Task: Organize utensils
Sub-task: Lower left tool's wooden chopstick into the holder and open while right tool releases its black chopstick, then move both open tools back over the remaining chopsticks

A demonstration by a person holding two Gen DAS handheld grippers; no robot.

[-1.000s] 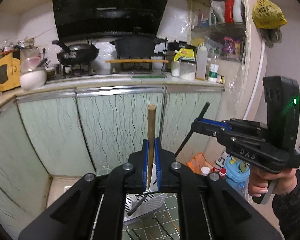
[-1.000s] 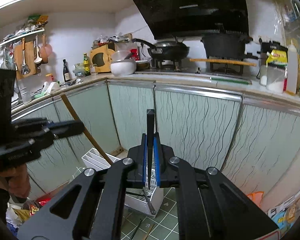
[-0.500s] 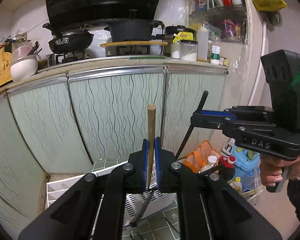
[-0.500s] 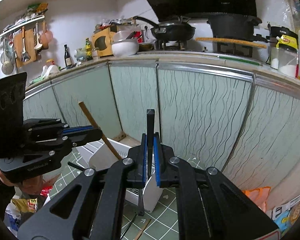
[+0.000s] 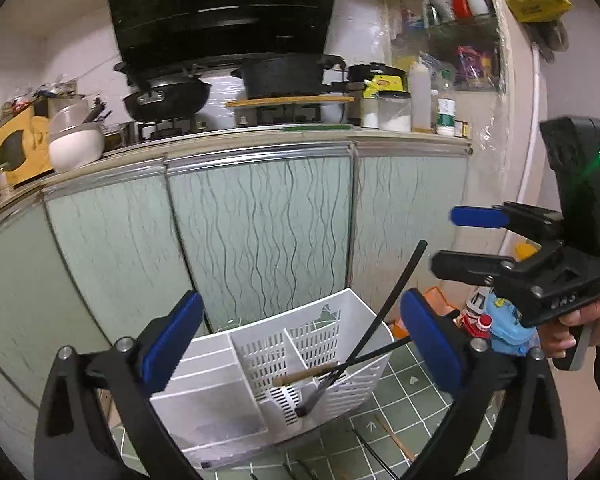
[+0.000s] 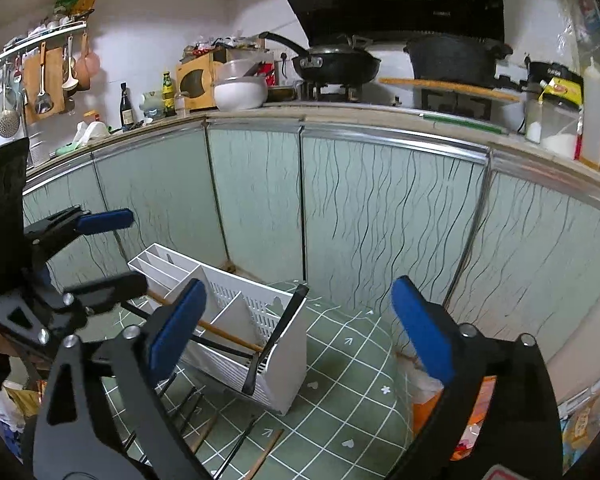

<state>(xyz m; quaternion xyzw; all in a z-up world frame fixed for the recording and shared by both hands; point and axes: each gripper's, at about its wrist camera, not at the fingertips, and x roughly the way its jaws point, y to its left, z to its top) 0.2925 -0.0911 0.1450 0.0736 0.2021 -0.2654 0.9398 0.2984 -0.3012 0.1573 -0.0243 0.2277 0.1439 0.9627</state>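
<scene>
Both claws wide, holding nothing: left claw (image 5: 300,344), right claw (image 6: 300,320). Wooden stick (image 5: 304,375) & black sticks (image 5: 384,312) lean in right end slot of white rack (image 5: 256,364) on floor.

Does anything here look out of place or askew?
Yes. Several loose chopsticks lie scattered on the green tiled floor before the white slotted plastic utensil holder; the ones inside lean crookedly, not upright.
</scene>
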